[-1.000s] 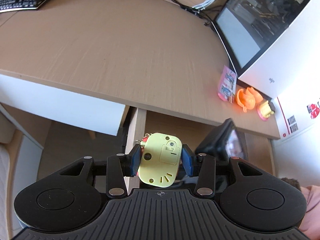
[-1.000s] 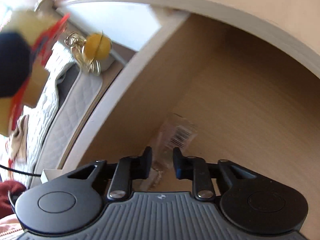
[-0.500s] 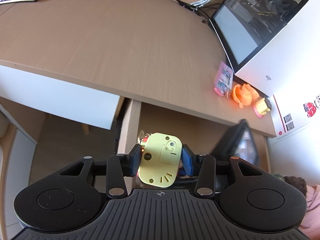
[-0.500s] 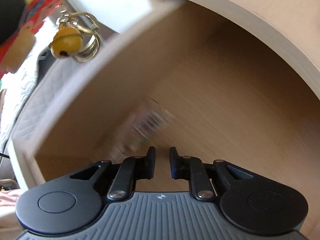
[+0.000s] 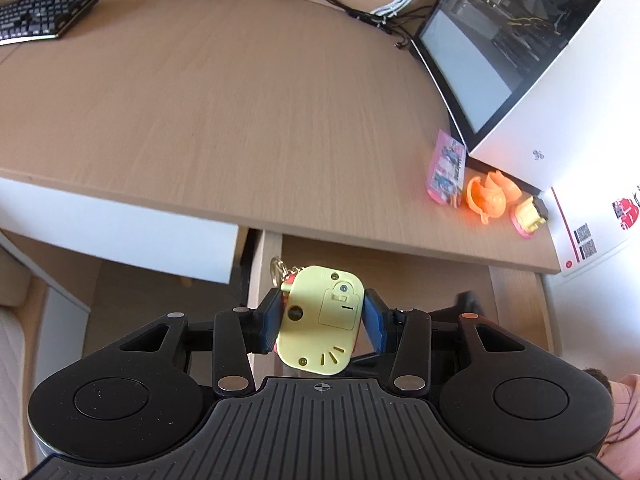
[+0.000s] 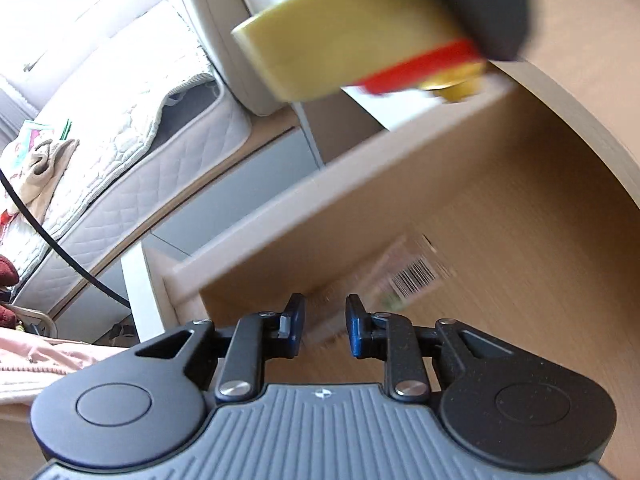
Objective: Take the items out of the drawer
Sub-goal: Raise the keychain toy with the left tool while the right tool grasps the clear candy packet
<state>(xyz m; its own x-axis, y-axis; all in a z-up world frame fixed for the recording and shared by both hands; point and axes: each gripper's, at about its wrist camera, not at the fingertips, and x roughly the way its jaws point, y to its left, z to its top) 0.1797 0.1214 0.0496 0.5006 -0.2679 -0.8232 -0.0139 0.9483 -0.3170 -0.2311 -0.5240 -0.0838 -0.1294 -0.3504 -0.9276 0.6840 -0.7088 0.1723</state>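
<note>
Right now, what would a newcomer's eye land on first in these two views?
The pale yellow toy, clamped between the left gripper over the open drawer, dominates the left wrist view. Next come the orange toy and pink packet on the desk by the white computer case. In the right wrist view, the open right gripper points at a blurred clear barcoded packet in the drawer.

Motion blur smears the clear barcoded packet (image 6: 404, 276) in the drawer (image 6: 500, 208); its contents are unreadable.

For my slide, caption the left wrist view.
Left tongs grip a yellow keychain toy above the open drawer.
</note>
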